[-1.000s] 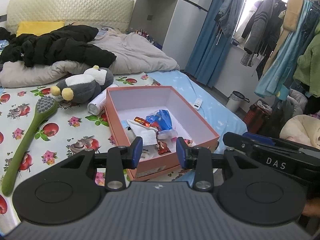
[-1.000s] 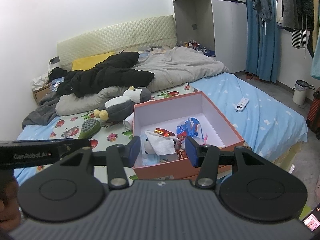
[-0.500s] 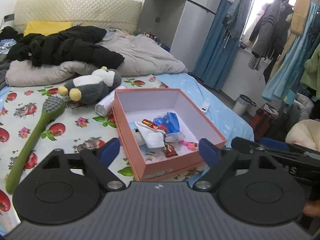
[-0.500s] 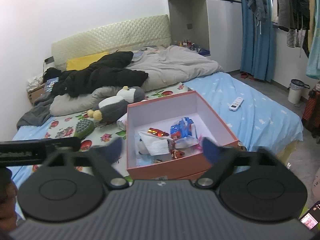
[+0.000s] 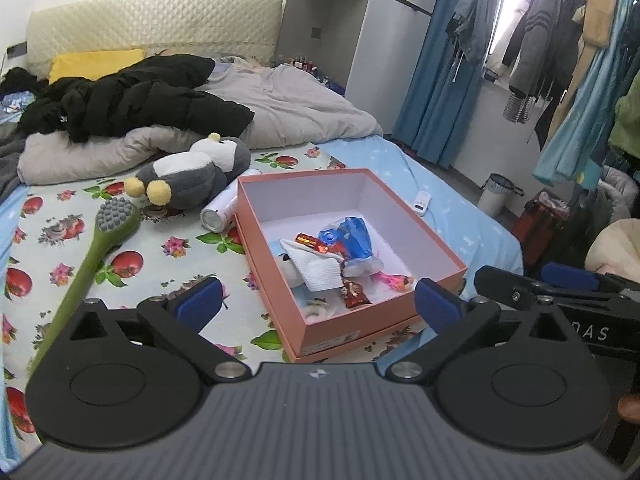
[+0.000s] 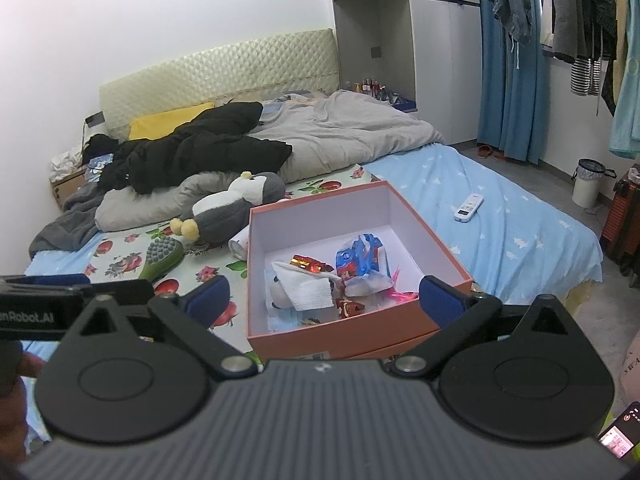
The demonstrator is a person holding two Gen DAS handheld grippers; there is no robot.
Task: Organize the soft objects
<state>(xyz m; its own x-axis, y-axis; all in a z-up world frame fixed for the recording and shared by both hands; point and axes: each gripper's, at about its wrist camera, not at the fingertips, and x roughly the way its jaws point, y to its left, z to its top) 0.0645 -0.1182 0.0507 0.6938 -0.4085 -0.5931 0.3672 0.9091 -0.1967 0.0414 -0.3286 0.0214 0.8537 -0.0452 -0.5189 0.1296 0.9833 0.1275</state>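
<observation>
Left gripper: jaws spread wide, nothing between them, held above the near edge of the bed.
Right gripper: jaws likewise spread and empty, above the same near edge, just beside the left one.
Box: one pink open box, on the bed near its front edge, where the flowered sheet meets the blue one.
In the box: a white folded cloth, a blue-and-white soft piece, a few red and gold wrappers; the exact count is too jumbled to tell.
Plush penguin: one, lying on its side behind the box's far left corner, not yet in it.
Other loose things: one green brush along the left side of the flowered sheet; one white cylinder touching the box's far left wall; one remote on the blue sheet, right of the box.
Step in hand: probably choosing the next soft thing; the penguin looks the likeliest.
Doing it well: come down over the penguin's plump body, close on a thick fold rather than a foot, lift it clear of the box wall, and set it in the bare far part of the box.
</observation>
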